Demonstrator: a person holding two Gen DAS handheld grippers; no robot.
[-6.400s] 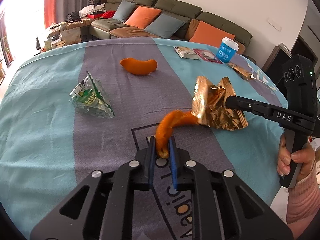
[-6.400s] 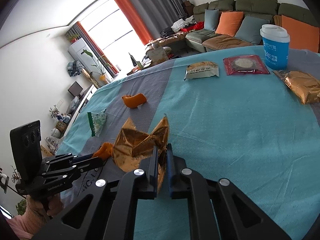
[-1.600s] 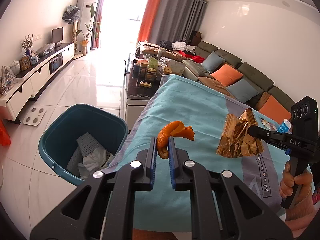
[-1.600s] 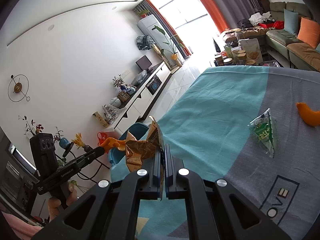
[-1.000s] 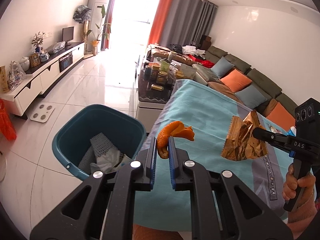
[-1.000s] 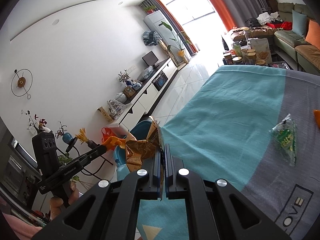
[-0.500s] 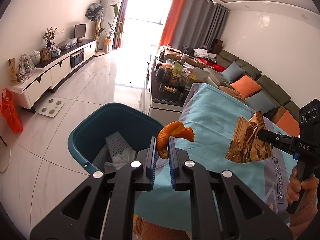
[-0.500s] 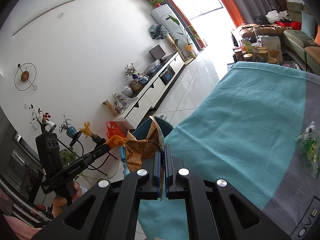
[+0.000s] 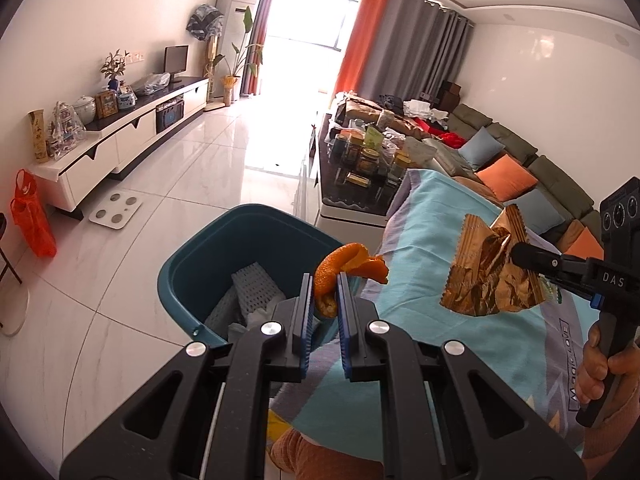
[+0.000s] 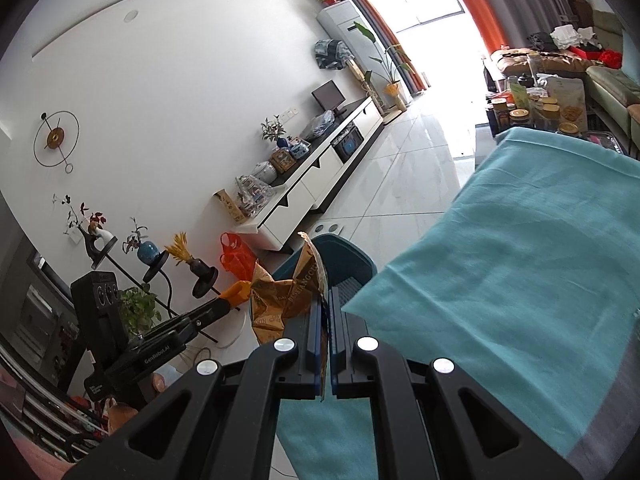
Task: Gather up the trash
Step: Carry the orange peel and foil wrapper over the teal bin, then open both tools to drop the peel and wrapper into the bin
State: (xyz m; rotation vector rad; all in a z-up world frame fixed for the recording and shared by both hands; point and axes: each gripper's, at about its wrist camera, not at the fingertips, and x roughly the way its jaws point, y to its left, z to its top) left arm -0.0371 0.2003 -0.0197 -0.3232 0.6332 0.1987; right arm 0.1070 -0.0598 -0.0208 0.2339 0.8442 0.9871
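Orange peel (image 9: pixel 344 268) sits at frame centre, clamped in the left gripper (image 9: pixel 324 300) jaws above the teal bin (image 9: pixel 224 256). Only the left view shows the bin's contents. The right gripper (image 10: pixel 329 312) jaws are closed on the gold wrapper (image 10: pixel 288 296), lower centre.

Both grippers are matte black, with blue-edged fingers (image 9: pixel 306 320) and round silver screws. The right gripper (image 9: pixel 520 256) carries white "DAS" lettering (the left gripper (image 10: pixel 224 304) reads "GenRobot.AI"). A pink sleeve (image 9: pixel 612 432) covers the right wrist.
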